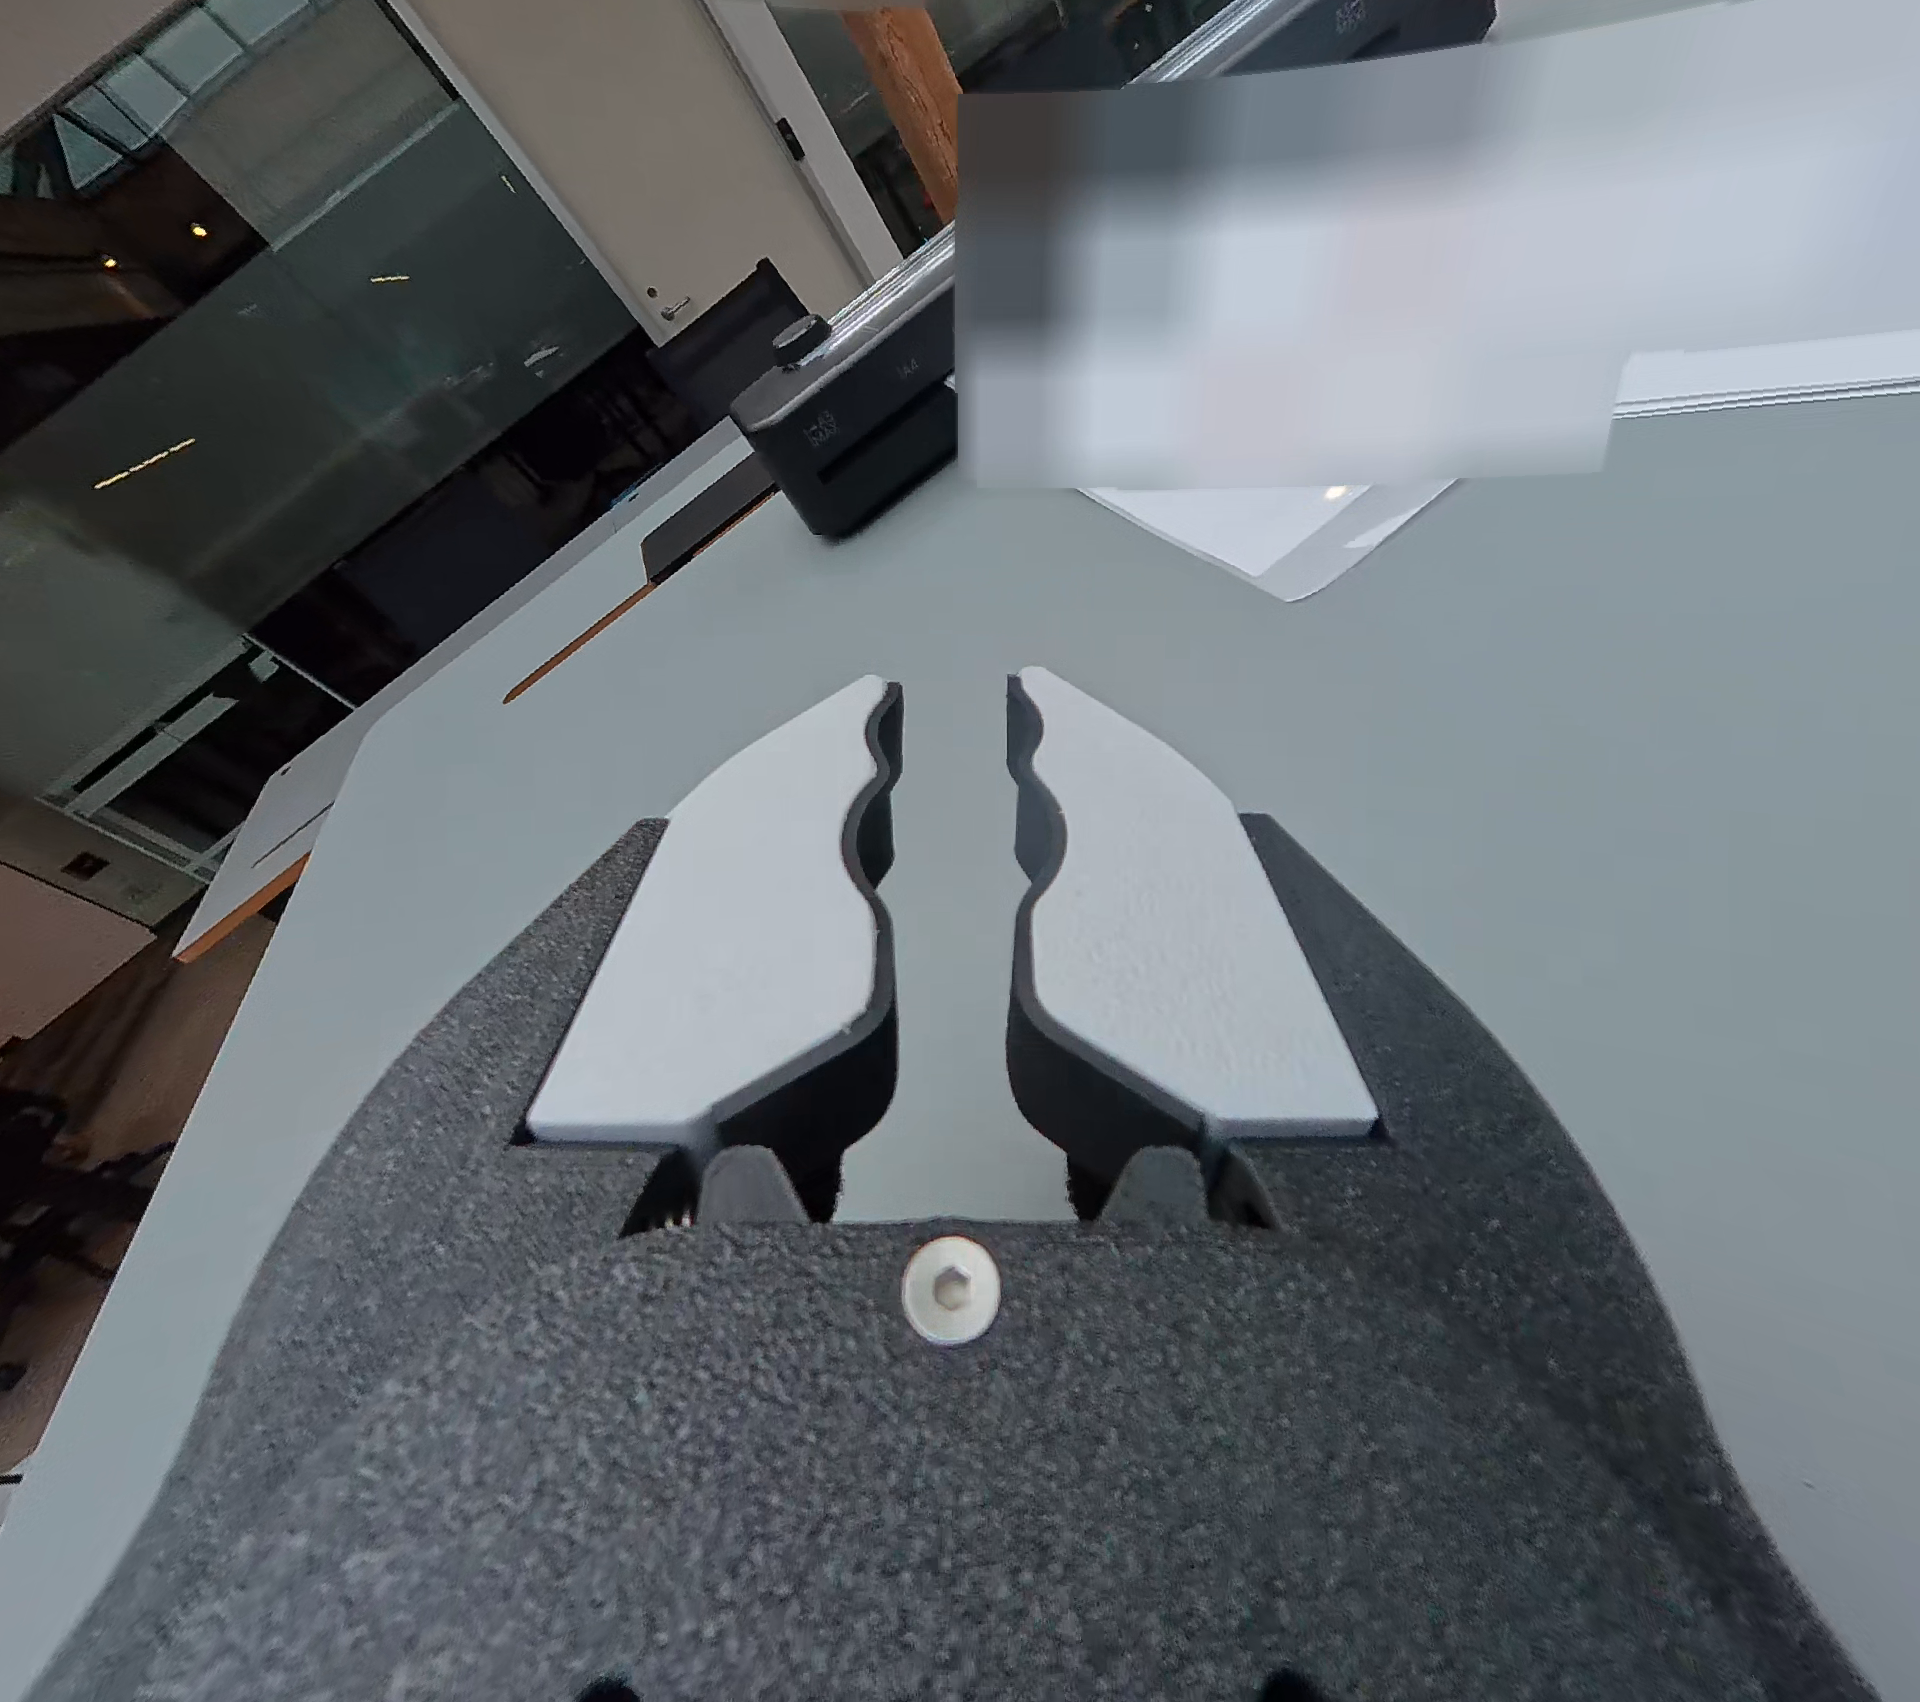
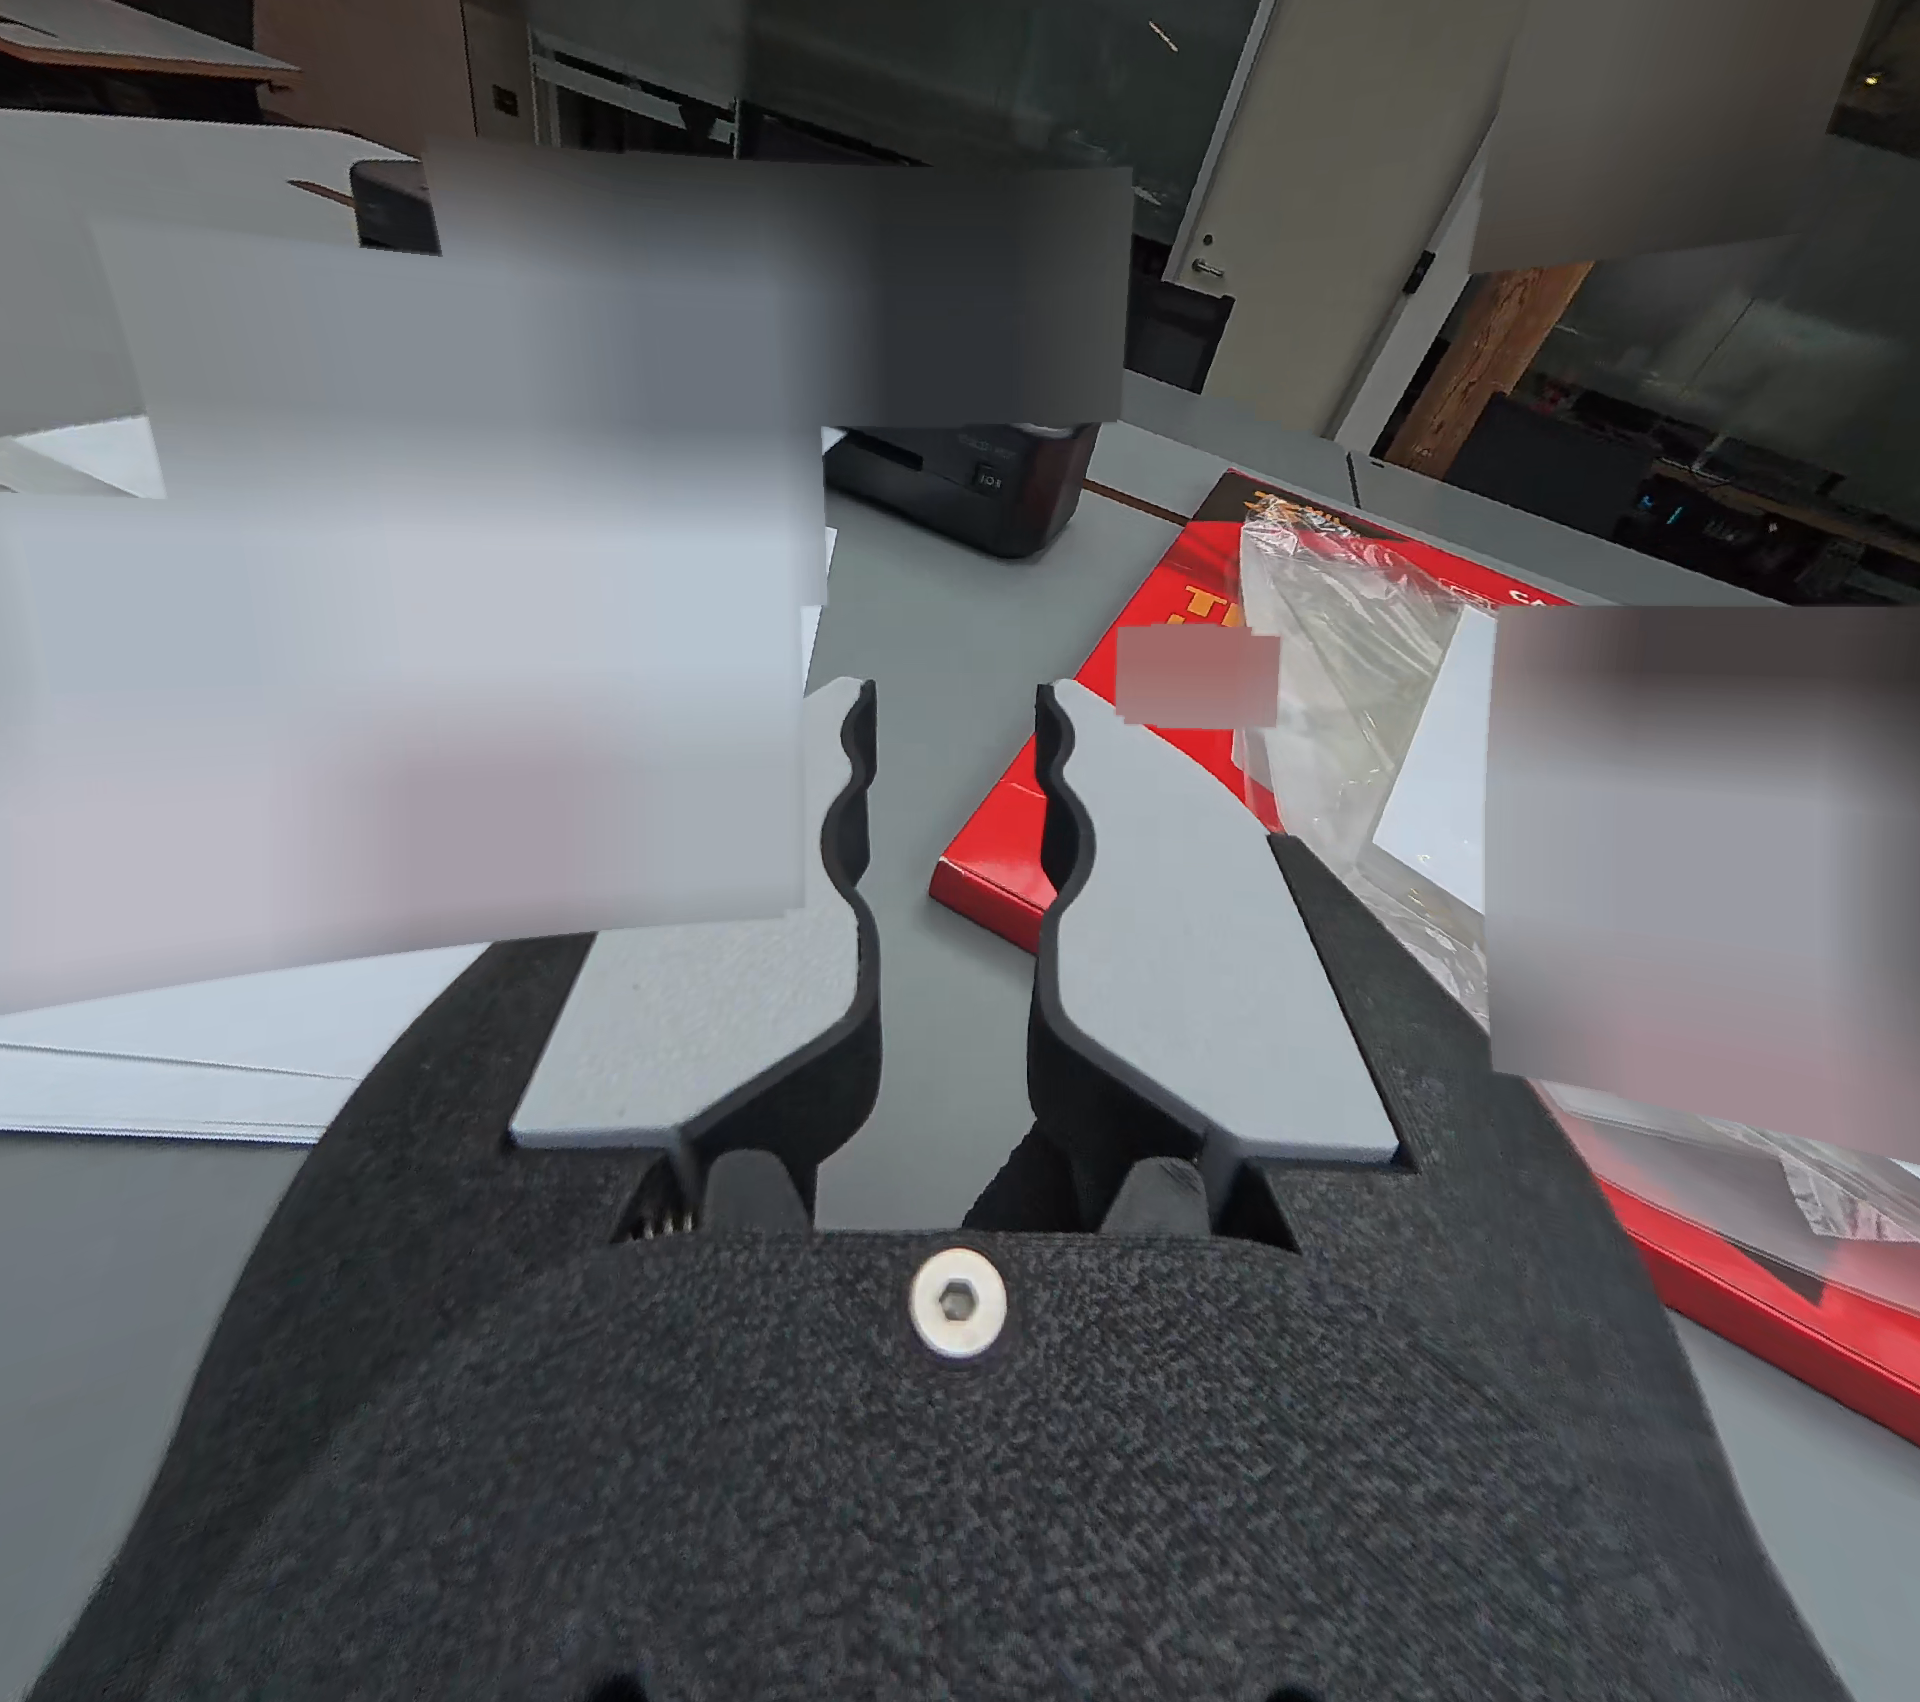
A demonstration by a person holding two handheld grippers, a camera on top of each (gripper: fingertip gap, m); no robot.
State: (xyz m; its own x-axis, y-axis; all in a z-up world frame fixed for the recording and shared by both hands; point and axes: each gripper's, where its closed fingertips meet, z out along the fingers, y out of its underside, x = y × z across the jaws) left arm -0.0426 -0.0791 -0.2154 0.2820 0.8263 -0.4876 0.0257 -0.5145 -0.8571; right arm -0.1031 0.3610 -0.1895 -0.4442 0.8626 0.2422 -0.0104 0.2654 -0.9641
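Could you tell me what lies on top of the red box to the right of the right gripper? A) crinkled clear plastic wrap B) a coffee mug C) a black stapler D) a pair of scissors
A: in the right wrist view, crinkled clear plastic wrap lies across the red box, just right of the open right gripper above the grey table.

The right gripper (image 2: 956,696) hangs over the grey surface (image 2: 935,613), jaws parted with nothing between them. Just right of it lies a red box (image 2: 1039,831) with crinkled clear plastic wrap (image 2: 1340,655) on top. A black device (image 2: 966,489) sits at upper centre; white paper sheets (image 2: 156,1081) lie at lower left.
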